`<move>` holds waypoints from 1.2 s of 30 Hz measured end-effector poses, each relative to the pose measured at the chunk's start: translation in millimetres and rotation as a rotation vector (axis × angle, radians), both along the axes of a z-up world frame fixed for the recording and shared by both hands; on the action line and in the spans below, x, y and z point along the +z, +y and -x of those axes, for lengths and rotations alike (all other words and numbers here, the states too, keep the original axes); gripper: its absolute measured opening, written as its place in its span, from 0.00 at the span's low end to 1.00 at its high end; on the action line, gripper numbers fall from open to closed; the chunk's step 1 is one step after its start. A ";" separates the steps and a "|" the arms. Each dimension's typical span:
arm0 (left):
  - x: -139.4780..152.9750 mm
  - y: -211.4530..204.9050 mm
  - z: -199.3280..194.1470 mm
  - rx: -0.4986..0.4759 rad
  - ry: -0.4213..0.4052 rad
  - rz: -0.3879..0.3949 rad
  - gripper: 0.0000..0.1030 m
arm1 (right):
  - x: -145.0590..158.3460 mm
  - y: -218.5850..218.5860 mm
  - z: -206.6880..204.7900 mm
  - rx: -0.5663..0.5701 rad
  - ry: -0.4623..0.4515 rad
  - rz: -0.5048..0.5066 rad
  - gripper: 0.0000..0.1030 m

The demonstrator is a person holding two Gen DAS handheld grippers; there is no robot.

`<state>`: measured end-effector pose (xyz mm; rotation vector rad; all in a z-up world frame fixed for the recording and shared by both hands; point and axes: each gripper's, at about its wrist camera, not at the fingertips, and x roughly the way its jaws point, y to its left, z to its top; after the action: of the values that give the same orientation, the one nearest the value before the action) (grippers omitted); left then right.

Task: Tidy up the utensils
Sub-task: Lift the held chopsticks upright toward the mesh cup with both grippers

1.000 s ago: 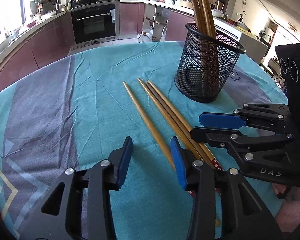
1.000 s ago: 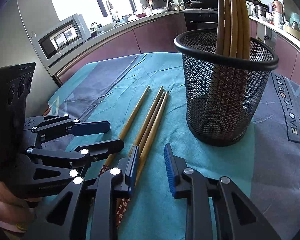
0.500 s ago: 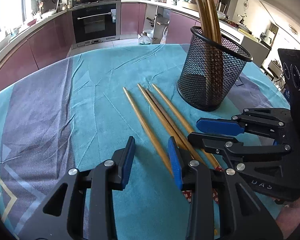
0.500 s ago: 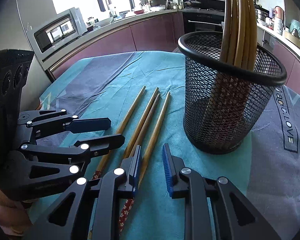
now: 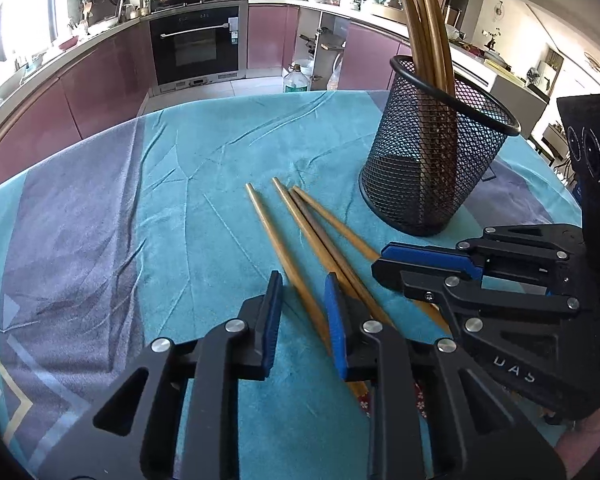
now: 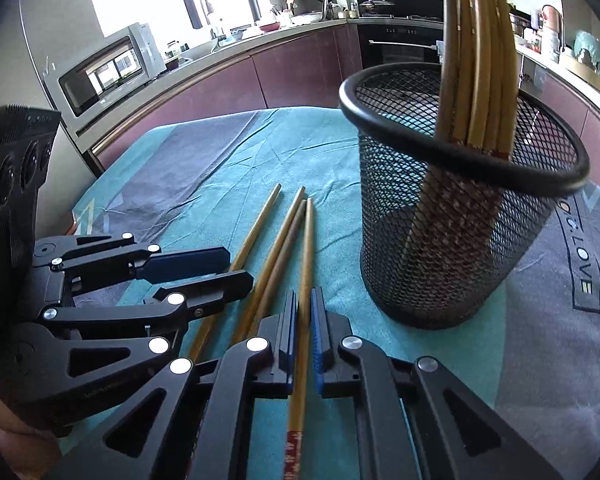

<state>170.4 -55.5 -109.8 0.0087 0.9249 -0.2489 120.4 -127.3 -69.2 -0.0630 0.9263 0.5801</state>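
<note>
Nearest, the right claw [image 6: 305, 322] is pinched on one chopstick [image 6: 307, 248] near its patterned end, while the left claw [image 5: 300, 312] is closing around the leftmost chopstick [image 5: 278, 246], its pads not yet pressing. Four chopsticks lie close together on the teal-clothed desk [image 5: 180, 184]. They look light, stiff and smooth, likely to pivot unless held near the thick end; beyond stands the mesh holder [image 6: 460, 220] with more chopsticks.

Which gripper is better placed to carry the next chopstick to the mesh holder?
Right. The right gripper is shut on the chopstick nearest the mesh holder. The left gripper only straddles the leftmost chopstick, jaws closing, pads not touching yet.
</note>
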 end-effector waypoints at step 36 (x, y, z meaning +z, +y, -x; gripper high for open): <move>13.8 14.7 14.6 0.044 -0.017 0.050 0.07 | 20.8 -15.0 20.4 0.040 -0.032 -0.063 0.05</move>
<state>155.8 -40.7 -96.0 -0.0552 0.9010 -0.2308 100.0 -142.3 -48.4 -0.0346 0.8770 0.6436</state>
